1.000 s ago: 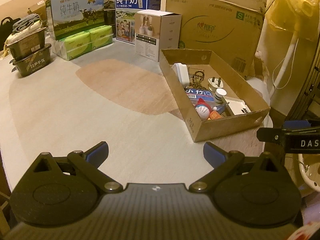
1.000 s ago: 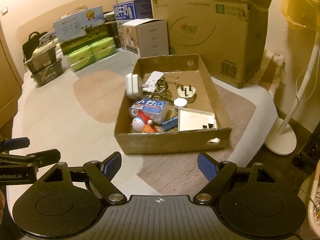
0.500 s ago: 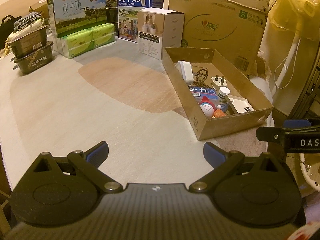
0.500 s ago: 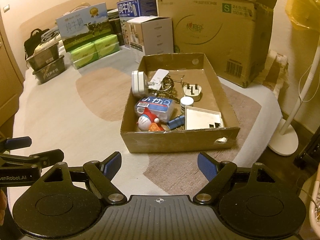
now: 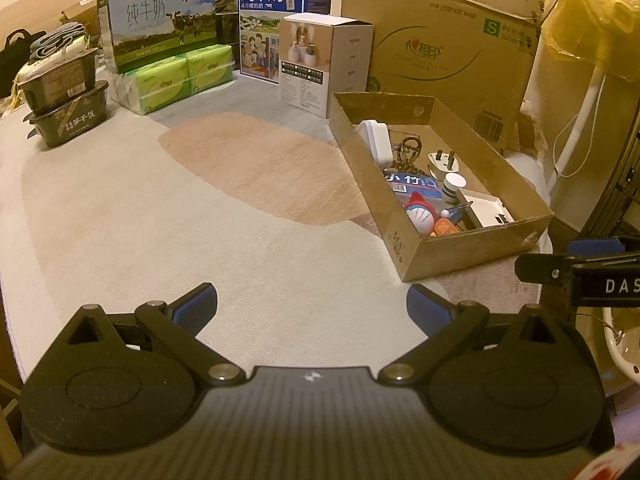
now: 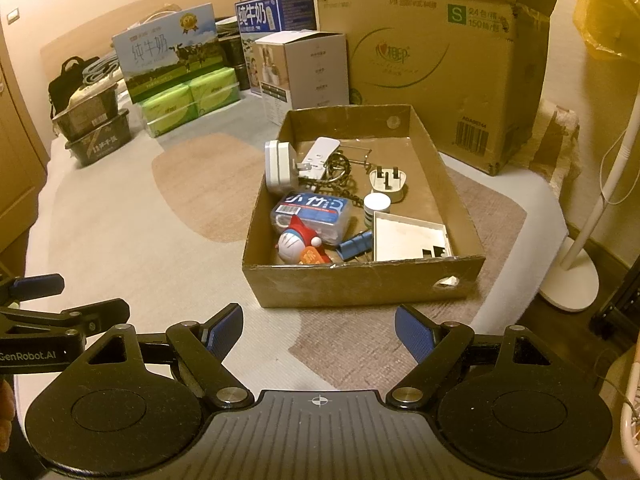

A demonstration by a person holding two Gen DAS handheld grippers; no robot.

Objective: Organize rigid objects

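Note:
A shallow cardboard tray (image 6: 360, 284) (image 5: 472, 244) sits on the bed cover. It holds a white charger (image 6: 278, 166), a white remote (image 6: 320, 152), a white plug (image 6: 388, 180), a blue floss box (image 6: 312, 210), a Doraemon toy (image 6: 298, 242), a blue clip (image 6: 356, 242), a small white jar (image 6: 377, 206) and a white flat box (image 6: 408, 240). My right gripper (image 6: 319, 332) is open and empty, just in front of the tray. My left gripper (image 5: 312, 306) is open and empty over bare cover, left of the tray.
Behind the tray stand a large cardboard carton (image 6: 436, 52), a white product box (image 6: 304, 72), milk cartons (image 5: 160, 40), green tissue packs (image 5: 180, 76) and stacked black food bowls (image 5: 66, 108). A white fan stand (image 6: 572, 276) is on the floor at right.
Both grippers have pulled back and lifted slightly, so the tray and boxes look a little farther. Jaws stay open; nothing in the tray has moved.

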